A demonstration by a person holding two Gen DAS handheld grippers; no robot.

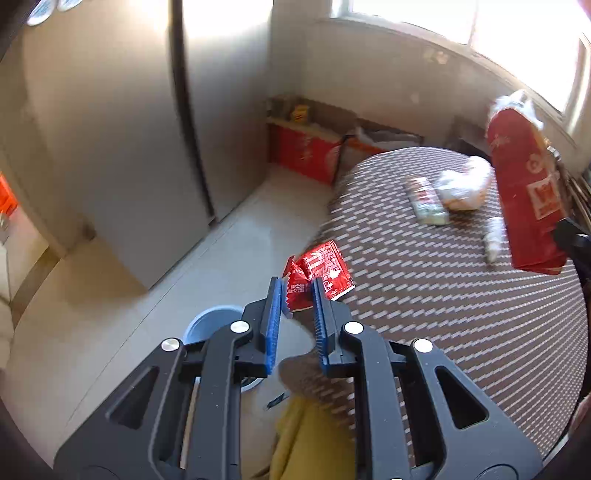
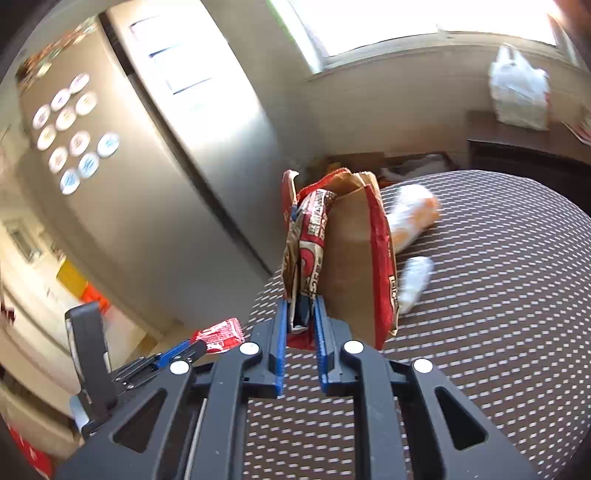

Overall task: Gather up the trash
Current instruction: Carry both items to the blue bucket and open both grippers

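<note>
Left tongs (image 1: 297, 284) clenched on a red wrapper (image 1: 317, 271), crumpled, white print, held over the counter's (image 1: 461, 314) left edge. Right tongs (image 2: 300, 304) clenched on the rim of a red-and-brown paper bag (image 2: 347, 251), creased, mouth open, lifted above the counter.

1. A tall steel fridge (image 1: 122, 147) stands against the wall, with round magnets (image 2: 74, 133) on its door.
2. The floor (image 1: 207, 251) is pale and glossy.
3. A round table (image 1: 461, 302) carries a brown woven cover.
4. A bright window (image 2: 388, 22) throws strong daylight in.
5. Red boxes (image 1: 306, 155) sit on the floor under the sill.
6. A dark cabinet (image 2: 517, 147) stands by the window.
</note>
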